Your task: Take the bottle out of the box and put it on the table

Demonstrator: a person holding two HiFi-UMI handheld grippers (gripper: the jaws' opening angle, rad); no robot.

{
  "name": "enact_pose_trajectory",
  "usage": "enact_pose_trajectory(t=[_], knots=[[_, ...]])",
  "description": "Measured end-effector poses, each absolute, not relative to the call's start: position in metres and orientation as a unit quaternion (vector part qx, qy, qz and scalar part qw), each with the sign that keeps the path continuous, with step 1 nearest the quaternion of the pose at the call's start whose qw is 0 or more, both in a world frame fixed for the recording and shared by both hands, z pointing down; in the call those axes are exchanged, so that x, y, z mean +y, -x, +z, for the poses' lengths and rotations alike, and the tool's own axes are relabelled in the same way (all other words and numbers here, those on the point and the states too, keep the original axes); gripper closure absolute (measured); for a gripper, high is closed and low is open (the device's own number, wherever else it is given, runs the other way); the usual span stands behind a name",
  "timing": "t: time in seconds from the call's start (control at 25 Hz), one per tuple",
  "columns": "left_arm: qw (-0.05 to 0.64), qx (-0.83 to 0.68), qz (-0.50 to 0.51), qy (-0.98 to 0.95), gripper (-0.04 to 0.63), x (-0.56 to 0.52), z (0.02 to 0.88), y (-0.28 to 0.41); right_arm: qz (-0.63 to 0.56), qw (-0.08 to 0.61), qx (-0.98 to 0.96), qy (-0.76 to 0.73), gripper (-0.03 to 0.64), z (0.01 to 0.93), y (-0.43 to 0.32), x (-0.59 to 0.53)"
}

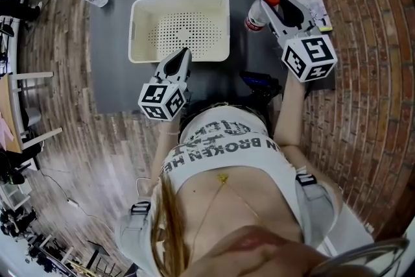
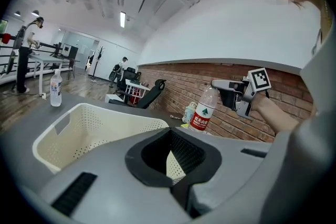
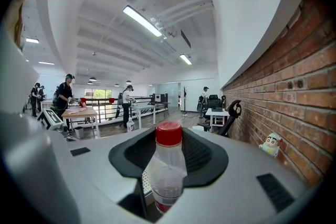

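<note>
Left gripper (image 1: 184, 54), jaws slightly apart and empty, sits at the box's (image 1: 138, 32) near rim, while right gripper (image 1: 271, 6) clamps the red-capped bottle (image 1: 255, 21) just right of the box.

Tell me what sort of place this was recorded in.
Probably a large open workshop or lab hall, indoors: a brick wall runs along one side, long strip lights hang overhead, and several people stand at work tables farther back.
</note>
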State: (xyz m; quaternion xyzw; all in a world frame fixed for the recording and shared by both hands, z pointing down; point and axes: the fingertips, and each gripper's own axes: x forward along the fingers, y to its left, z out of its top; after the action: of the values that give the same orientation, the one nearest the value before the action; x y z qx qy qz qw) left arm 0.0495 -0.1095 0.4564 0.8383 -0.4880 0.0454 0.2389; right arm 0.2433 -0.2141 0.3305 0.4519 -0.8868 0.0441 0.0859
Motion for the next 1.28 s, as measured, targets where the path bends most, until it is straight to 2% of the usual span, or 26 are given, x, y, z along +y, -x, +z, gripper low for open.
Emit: enact_pose_trajectory(t=[0.24, 1.28], knots=[[0.249, -0.489, 0.047, -0.834, 0.591, -0.105, 0.464, -0.061, 0.052, 0.093, -0.89, -0.443, 0.466, 0.348, -0.252, -0.216], [0.266, -0.504, 0.052, -0.82, 0.591, -0.096, 0.476, -0.059, 0.094, 0.205, -0.875, -0.428, 0.468, 0.488, -0.25, -0.22]])
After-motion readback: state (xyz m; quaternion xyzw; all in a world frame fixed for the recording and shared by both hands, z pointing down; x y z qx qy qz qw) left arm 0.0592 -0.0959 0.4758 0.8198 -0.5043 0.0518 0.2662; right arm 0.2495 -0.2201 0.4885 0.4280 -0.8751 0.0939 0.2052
